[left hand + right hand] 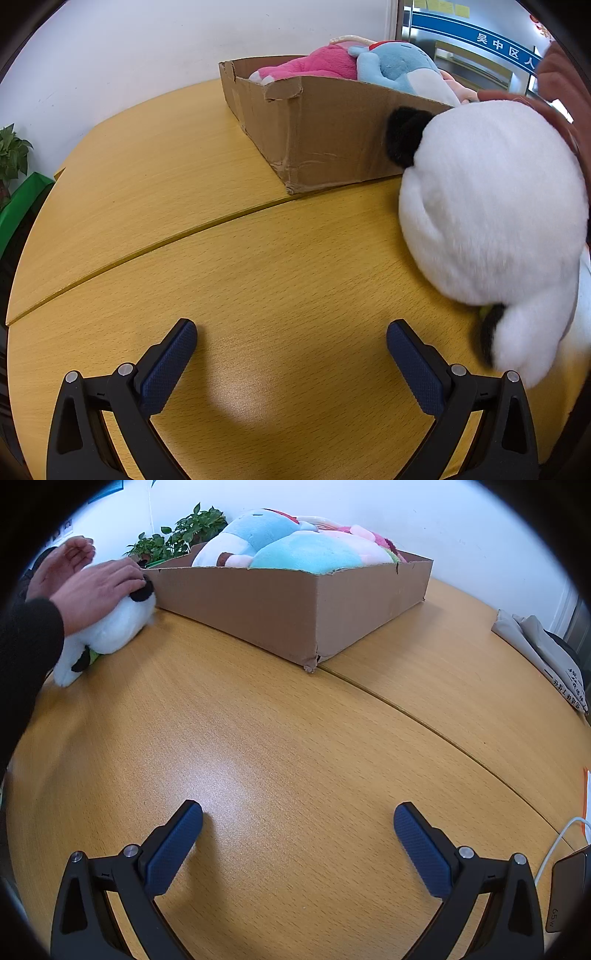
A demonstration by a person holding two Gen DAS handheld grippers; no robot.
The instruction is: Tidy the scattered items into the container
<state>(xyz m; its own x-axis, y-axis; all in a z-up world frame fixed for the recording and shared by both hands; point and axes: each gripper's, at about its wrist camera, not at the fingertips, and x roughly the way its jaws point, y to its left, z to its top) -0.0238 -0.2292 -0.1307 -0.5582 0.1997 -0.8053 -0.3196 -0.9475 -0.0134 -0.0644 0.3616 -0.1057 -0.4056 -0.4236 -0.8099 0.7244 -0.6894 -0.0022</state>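
Both tongs, left (291,343) and right (298,825), hang released over bare yellow wood-grain tabletop (295,738). Ahead-left of the right tongs, a bare hand (92,587) presses the white-and-black plush toy (110,627) beside the brown cardboard box (295,605); reaching now risks pinching fingers.

A cardboard box (295,602) sits on the counter (280,746) in the upper centre of the right wrist frame, plush toys (295,550) piled inside it. A panda plush (110,627) lies on the counter touching the box's left end, a hand (96,590) resting on it. Potted plants (177,535) stand behind, upper left.
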